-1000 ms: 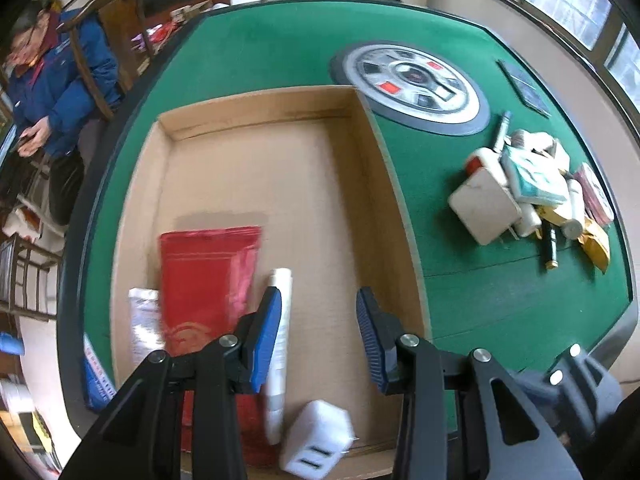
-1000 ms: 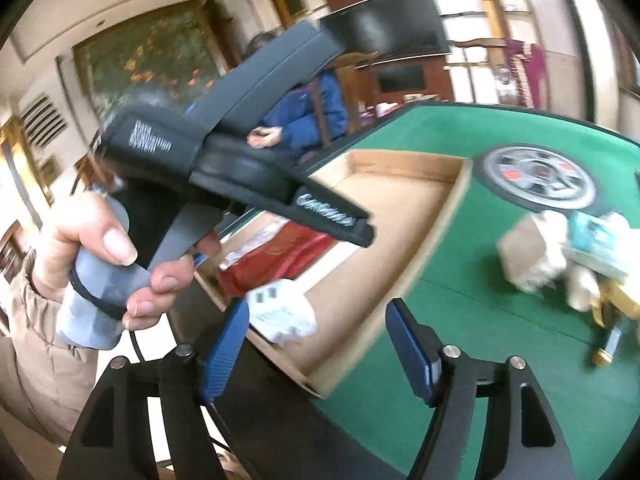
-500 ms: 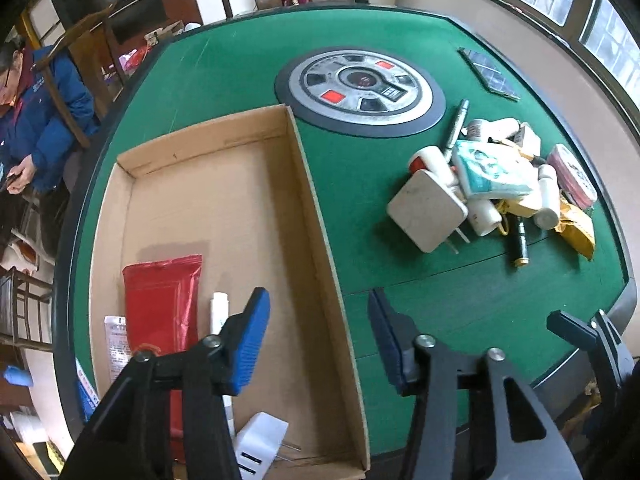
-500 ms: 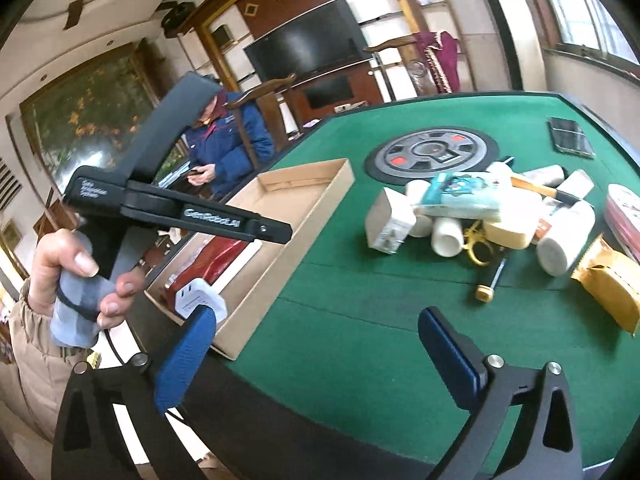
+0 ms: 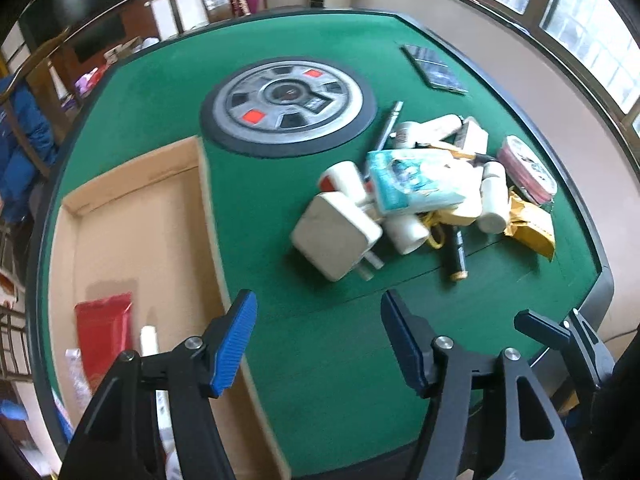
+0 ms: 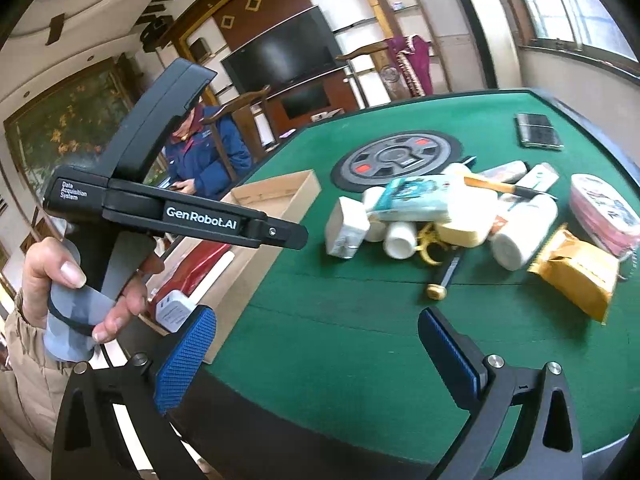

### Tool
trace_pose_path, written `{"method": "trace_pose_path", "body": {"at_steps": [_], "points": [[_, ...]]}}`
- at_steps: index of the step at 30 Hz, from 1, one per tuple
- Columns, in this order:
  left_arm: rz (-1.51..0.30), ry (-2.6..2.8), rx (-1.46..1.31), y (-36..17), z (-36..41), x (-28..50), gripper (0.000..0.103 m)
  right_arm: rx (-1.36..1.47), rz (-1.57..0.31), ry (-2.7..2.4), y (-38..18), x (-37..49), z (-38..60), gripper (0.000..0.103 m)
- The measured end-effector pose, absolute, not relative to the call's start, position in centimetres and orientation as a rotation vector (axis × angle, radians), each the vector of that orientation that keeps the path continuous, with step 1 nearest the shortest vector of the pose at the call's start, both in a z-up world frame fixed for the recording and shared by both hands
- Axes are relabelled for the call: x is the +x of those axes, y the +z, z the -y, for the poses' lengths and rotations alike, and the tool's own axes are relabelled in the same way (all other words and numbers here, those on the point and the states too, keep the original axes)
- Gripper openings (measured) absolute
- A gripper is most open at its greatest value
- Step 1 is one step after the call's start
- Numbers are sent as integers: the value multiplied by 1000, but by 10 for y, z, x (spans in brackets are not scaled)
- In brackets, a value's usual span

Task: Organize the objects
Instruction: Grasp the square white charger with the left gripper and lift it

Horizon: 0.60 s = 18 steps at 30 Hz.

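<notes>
Between picks: the left hand-held gripper (image 5: 316, 340), jaws just opening, and the right hand-held gripper (image 6: 316, 354), spread wide, are both empty. Next, grasp the white charger (image 5: 334, 236) for the cardboard tray (image 5: 208, 216).

box (image 5: 132, 216) left | pile (image 5: 420, 200) right | pouch (image 5: 104, 332), probably tube (image 5: 149, 340) in box

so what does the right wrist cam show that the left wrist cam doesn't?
Only right wrist: the hand holding the left gripper's handle, the white charger in the cardboard box, the TV in full, the right gripper open and empty.
Only left wrist: the box floor from above, the left gripper open with nothing between its fingers.
Both: green table, item pile, red pouch, round centre panel.
</notes>
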State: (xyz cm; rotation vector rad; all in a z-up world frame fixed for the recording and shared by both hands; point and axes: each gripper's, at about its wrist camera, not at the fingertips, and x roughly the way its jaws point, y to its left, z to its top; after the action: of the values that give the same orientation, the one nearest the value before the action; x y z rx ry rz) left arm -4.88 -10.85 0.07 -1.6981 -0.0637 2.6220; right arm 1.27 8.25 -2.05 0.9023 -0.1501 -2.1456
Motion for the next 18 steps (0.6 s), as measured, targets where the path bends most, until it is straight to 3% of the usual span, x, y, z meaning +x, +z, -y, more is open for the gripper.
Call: {"method": "trace_pose_path", "body": {"at_steps": [6, 18], "points": [[-10, 2632, -1709, -10, 96, -76, 64, 910, 189, -2177, -20, 9, -97, 103], [518, 2562, -1765, -38, 129, -101, 64, 899, 188, -2160, -19, 10, -95, 103]]}}
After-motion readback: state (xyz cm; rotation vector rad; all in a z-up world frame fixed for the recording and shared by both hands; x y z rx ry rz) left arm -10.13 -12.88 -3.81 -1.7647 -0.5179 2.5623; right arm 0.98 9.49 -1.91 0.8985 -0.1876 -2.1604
